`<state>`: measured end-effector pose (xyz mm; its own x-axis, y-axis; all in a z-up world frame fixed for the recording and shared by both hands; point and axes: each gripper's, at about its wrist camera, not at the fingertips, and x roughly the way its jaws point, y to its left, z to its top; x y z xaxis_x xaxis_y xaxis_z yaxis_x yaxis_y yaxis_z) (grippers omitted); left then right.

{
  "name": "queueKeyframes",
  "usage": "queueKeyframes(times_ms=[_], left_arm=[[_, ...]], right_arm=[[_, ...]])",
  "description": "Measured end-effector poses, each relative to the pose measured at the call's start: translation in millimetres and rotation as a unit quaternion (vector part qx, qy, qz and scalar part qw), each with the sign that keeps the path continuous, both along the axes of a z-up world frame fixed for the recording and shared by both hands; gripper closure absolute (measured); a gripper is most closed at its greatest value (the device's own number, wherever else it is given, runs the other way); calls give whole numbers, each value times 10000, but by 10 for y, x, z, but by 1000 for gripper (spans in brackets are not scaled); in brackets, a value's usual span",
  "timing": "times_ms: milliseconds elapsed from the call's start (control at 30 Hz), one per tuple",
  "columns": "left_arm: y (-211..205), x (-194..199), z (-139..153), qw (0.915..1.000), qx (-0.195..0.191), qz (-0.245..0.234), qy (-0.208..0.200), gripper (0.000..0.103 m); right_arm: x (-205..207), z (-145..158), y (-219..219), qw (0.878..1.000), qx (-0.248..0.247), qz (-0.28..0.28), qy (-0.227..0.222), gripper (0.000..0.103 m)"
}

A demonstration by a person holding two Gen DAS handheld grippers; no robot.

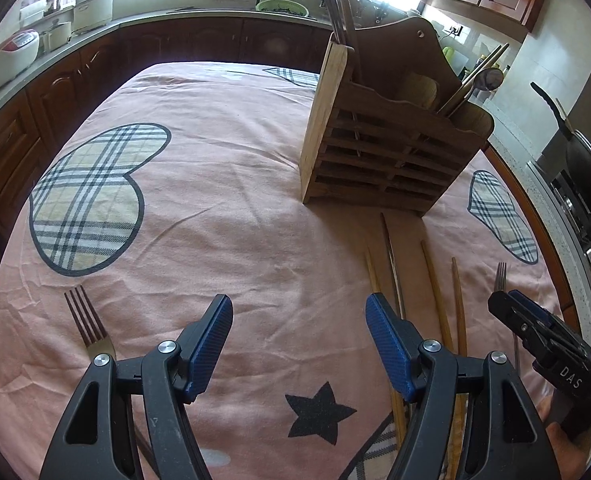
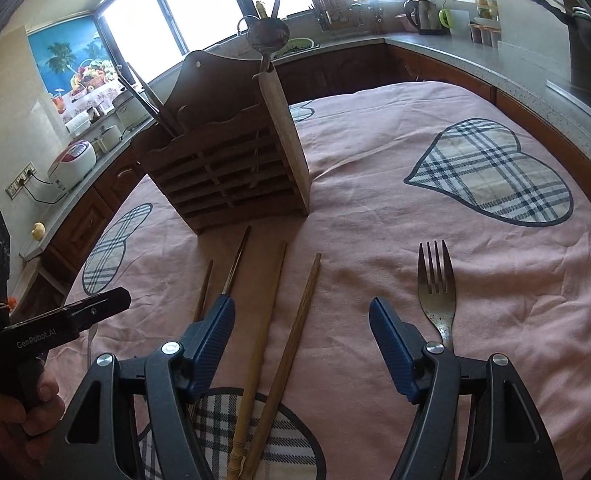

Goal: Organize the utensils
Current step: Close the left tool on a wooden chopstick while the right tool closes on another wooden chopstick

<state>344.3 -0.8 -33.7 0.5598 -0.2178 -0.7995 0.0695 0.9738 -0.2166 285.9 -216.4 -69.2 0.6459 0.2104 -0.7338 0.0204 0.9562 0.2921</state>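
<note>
Two forks lie on the pink cloth [image 1: 223, 200]: one [image 1: 89, 328] at the left of the left wrist view, its handle running under the left gripper [image 1: 299, 312], and one [image 2: 436, 284] at the right of the right wrist view, tines pointing away, its handle passing behind the right gripper [image 2: 301, 316]. Four chopsticks [image 2: 271, 300] lie side by side in front of the rack [image 2: 231, 168]: three of wood and a thinner dark one with a pale metal stretch.

One wooden rack stands upright on the cloth, well apart from both forks, with the chopstick tips just short of its base. It holds one ladle [image 2: 268, 36], a few dark sticks in its far compartment and what may be a pale brush; the exact count inside cannot be made out.

Both grippers are held wide apart with nothing between the pads. The left one hovers over bare cloth; the right one hovers above the chopsticks, two of which run through its gap without touching the pads.

The chopsticks' near ends are cut off by the frame and by the gripper bodies. A black star [image 1: 321, 416] and plaid hearts [image 1: 91, 196] are printed on the cloth. A hand [image 2: 23, 420] grips the left tool, only partly in view.
</note>
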Motion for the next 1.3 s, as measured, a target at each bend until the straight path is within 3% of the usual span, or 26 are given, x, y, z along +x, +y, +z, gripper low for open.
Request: queueKeyframes(times_ms=[267,467,633,733,933,1033,1100,1300], left_arm=[[-206,321,-101,9995,178,-249,91,36],[-426,549,-222,9976,396,-530,200,37],[-575,683,-420,9947,554,-760,427,54],[-644,681,-441,9933,730,-861,267,59],[-727,680,-460,9915,608,-1113,271,84],[-748,688,-458,9913,499,-1177,309,92],[-727,706,-458,9914,365,-1205,352,96],[-609,673,-429,9923,143,-1168,383,98]], right_arm=[[342,-133,-25,9997,-78,-15,228,56],[497,-222,-13,9992,-180,59,353,64],[563,-338,19,9980,-311,155,532,70],[563,-339,41,9976,-454,202,487,73],[591,-342,134,9956,-730,321,483,79],[596,-358,204,9942,-868,419,469,85],[604,-361,201,9946,-811,436,472,91],[576,-347,148,9964,-570,414,464,95]])
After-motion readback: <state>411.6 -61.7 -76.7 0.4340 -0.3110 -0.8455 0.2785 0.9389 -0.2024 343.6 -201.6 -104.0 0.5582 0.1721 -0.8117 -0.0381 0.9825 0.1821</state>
